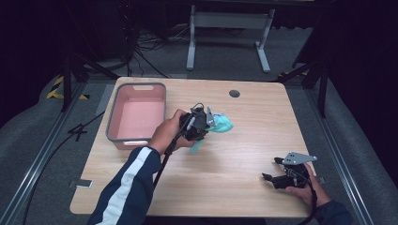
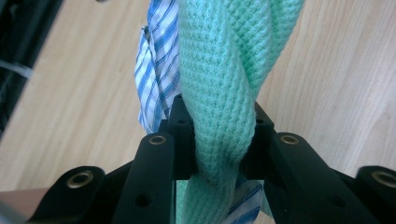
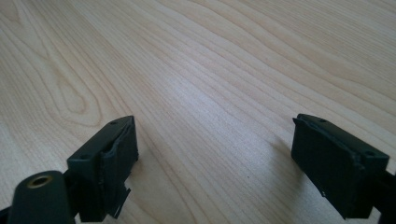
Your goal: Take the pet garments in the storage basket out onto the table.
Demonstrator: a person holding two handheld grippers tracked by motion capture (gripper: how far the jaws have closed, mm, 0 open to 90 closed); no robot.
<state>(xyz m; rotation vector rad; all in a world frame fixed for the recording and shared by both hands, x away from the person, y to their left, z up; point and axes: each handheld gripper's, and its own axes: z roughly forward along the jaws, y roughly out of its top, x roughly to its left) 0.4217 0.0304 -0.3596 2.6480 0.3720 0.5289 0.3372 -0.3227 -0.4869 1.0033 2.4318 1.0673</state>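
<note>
The mint-green knitted cloth (image 2: pixel 219 88) is a waffle-textured fabric, bunched and twisted into a thick rope-like roll. A blue-and-white striped cloth (image 2: pixel 156 70) is gathered up with it, showing along one side of the roll and again below the jaws. In the high view the bundle (image 1: pixel 221 124) sits near the middle of the wooden table (image 1: pixel 244 173), slightly left of centre, and the green part sticks out to the right of the tool while a paler strip hangs down toward the near side.

The left gripper (image 1: pixel 201 125) is clamped on the bundle — in the left gripper view its two black jaws press in on the green roll from both sides, with the fabric squeezed narrow between them. The person's left hand (image 1: pixel 165 132) holds that tool, its sleeve dark blue with a white stripe.

Just to the left stands a pink basin (image 1: pixel 112 117) with a grey rim, close beside the left hand. A round dark hole (image 1: pixel 234 93) lies in the tabletop toward the far edge. Well apart, at the near right corner, the right gripper (image 1: pixel 272 169) rests low over bare wood, its jaws standing wide apart with nothing between them.

The roll's long axis runs straight away from the left gripper's jaws; on the table it runs roughly left to right, with the free green end to the right.
</note>
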